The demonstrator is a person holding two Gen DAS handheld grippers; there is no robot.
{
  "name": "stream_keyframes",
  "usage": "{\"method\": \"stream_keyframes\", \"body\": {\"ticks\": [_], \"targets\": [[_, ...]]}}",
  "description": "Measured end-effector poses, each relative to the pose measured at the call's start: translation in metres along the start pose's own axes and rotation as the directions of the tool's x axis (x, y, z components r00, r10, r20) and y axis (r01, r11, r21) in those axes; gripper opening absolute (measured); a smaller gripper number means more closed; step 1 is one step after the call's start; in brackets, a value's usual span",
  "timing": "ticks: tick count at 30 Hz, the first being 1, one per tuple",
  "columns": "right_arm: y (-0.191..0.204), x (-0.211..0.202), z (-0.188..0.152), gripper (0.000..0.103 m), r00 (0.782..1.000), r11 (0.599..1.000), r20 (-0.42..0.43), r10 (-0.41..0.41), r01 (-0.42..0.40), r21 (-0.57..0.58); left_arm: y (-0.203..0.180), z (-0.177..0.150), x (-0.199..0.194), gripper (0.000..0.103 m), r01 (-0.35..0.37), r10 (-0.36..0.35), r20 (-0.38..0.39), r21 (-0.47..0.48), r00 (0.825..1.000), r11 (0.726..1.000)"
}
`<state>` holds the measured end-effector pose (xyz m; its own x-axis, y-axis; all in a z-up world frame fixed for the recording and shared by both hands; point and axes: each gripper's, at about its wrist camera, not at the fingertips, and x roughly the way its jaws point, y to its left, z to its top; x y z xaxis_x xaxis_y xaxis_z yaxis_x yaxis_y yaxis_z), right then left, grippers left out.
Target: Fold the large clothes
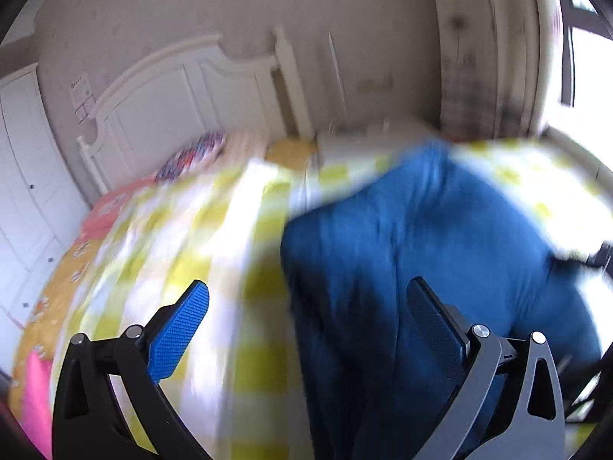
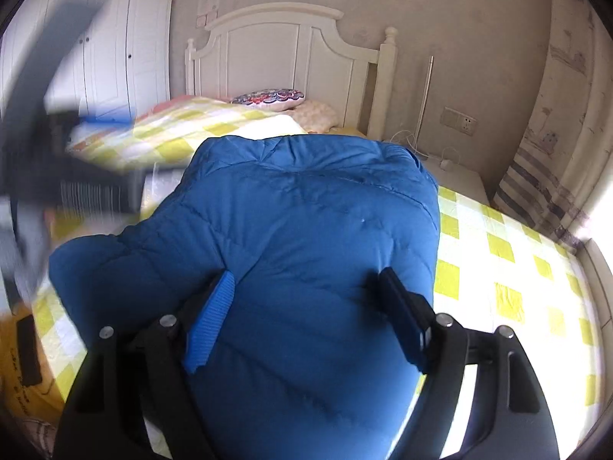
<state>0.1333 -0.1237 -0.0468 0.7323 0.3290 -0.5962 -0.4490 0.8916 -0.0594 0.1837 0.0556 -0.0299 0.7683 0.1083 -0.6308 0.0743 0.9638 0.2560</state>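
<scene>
Both grippers hang over the bed with nothing clamped. In its own view the right gripper [image 2: 306,306] has its jaws standing wide apart above the blue padded jacket [image 2: 299,237], pads clear of the cloth. The left gripper [image 1: 306,326] is likewise spread wide, one blue pad over the quilt and the other over the jacket's edge, gripping neither.

Taking the jacket as the landmark: it lies heaped on the yellow-and-white checked quilt [image 2: 509,268], which spreads out beneath it and on both sides. The right wrist view shows it sharply, a rounded, quilted mound with seams and creases, and its far edge toward the white headboard [image 2: 283,50]. The left wrist view is heavily smeared and gives the jacket [image 1: 421,249] only as a blue mass at the right half of the frame.

Only the right view shows the left gripper from outside, a dark blur with a blue pad [image 2: 107,119] left of the jacket and above the quilt. Beyond the jacket it also shows a patterned cushion [image 2: 272,97] by the headboard, and a wall socket [image 2: 458,120] to the right of it. Only the left view shows the bright window [image 1: 590,65] beyond the jacket to the right, and a pink sheet [image 1: 115,207] far to its left.
</scene>
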Motion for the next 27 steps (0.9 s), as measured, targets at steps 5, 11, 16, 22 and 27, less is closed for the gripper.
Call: {"method": "stream_keyframes", "body": {"ticks": [5, 11, 16, 22, 27], "targets": [[0.002, -0.033, -0.002, 0.077, 1.000, 1.000, -0.021, -0.006, 0.006, 0.005, 0.004, -0.048, 0.012, 0.099, 0.031, -0.030, 0.007, -0.120, 1.000, 0.992], [0.020, -0.091, -0.005, 0.077, 0.990, 0.998, 0.139, -0.036, 0.042, -0.039, 0.001, -0.050, 0.014, 0.099, 0.031, -0.029, 0.018, -0.111, 0.999, 0.993], [0.021, -0.027, -0.044, 0.081, 0.999, 0.999, -0.028, -0.041, 0.041, -0.009, 0.000, -0.054, 0.017, 0.099, 0.048, -0.045, 0.029, -0.124, 0.999, 0.991], [0.026, -0.028, -0.043, 0.081, 0.998, 0.998, -0.041, -0.049, 0.048, -0.027, -0.002, -0.058, 0.017, 0.099, 0.038, -0.034, 0.041, -0.118, 0.999, 0.992], [0.022, -0.025, -0.042, 0.082, 0.998, 0.999, -0.046, -0.041, 0.040, -0.024, 0.000, -0.061, 0.018, 0.099, 0.043, -0.037, 0.050, -0.124, 0.998, 0.991]]}}
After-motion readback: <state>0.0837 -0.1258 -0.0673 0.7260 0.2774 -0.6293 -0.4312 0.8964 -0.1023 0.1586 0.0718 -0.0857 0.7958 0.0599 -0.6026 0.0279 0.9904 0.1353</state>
